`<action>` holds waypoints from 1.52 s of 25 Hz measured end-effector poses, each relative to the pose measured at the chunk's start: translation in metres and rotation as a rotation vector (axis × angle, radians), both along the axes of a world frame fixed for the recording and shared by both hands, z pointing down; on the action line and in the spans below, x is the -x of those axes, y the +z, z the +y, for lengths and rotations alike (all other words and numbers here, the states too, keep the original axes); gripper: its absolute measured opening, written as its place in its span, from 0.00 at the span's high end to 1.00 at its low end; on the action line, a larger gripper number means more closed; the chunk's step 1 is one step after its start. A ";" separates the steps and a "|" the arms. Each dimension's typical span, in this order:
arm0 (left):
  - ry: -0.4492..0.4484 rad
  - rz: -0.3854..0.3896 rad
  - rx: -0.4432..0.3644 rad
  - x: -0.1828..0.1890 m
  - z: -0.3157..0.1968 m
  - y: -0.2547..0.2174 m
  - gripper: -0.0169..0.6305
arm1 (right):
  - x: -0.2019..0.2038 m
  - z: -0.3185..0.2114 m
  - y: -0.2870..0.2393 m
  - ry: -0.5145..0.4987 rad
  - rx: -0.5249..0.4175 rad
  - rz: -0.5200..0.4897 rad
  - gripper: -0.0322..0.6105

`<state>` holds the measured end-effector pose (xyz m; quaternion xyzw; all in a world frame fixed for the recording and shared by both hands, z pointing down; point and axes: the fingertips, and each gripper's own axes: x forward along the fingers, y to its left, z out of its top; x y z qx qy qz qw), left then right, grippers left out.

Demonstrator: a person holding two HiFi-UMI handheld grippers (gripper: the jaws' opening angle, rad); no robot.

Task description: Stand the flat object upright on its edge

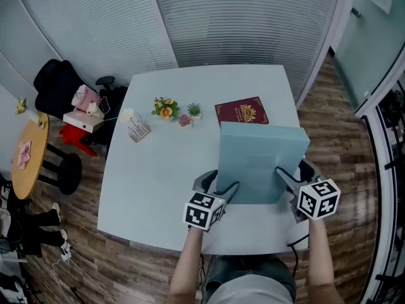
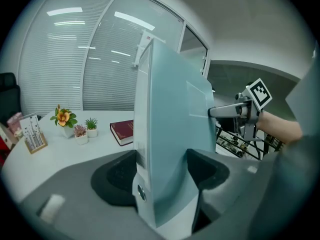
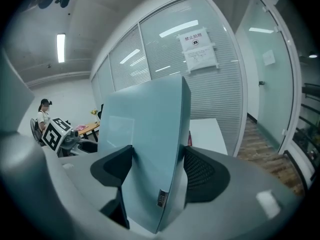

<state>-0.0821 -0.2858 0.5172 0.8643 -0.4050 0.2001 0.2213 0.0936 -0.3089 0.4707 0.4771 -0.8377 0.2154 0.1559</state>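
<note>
While both grippers clamp it, the flat blue panel point(image 1: 259, 160) stands on edge over the near-right part of the white table point(image 1: 158, 170), one broad face toward the head camera. Whether its bottom edge touches the tabletop I cannot tell.

Grippers: two.
- Left gripper point(image 1: 223, 190) at the panel's 7 o'clock corner. In the left gripper view both dark pads press the panel's two faces, one each side, with the thin edge toward the lens.
- Right gripper point(image 1: 286, 177) at the 5 o'clock corner. In the right gripper view its jaws are likewise closed on the panel point(image 3: 145, 144), a pad on each face.

Other things on the table, all well apart from the grippers:
- One red book point(image 1: 241, 111), lying flat at 12 o'clock from the panel, just beyond its top edge.
- Three small potted plants in a cluster at 10 o'clock: orange flowers point(image 1: 166, 108), green succulent point(image 1: 194, 110), pinkish one point(image 1: 184, 120).
- One card stand point(image 1: 138, 129), further toward 9 o'clock.

Off the table at 9 o'clock: one round wooden side table point(image 1: 28, 154) and one black stool point(image 1: 63, 170).
</note>
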 end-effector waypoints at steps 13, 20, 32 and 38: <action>-0.030 -0.089 -0.054 -0.004 -0.025 0.015 0.48 | 0.001 -0.011 -0.004 -0.027 -0.122 0.154 0.43; -0.037 -0.136 -0.058 -0.003 -0.031 0.028 0.48 | 0.000 -0.010 0.005 -0.025 -0.122 0.185 0.45; -0.036 -0.131 -0.068 -0.006 -0.026 0.035 0.48 | -0.002 -0.002 0.009 -0.016 -0.155 0.192 0.45; -0.034 -0.148 -0.070 -0.006 -0.019 0.036 0.48 | -0.002 0.005 0.010 -0.005 -0.170 0.205 0.44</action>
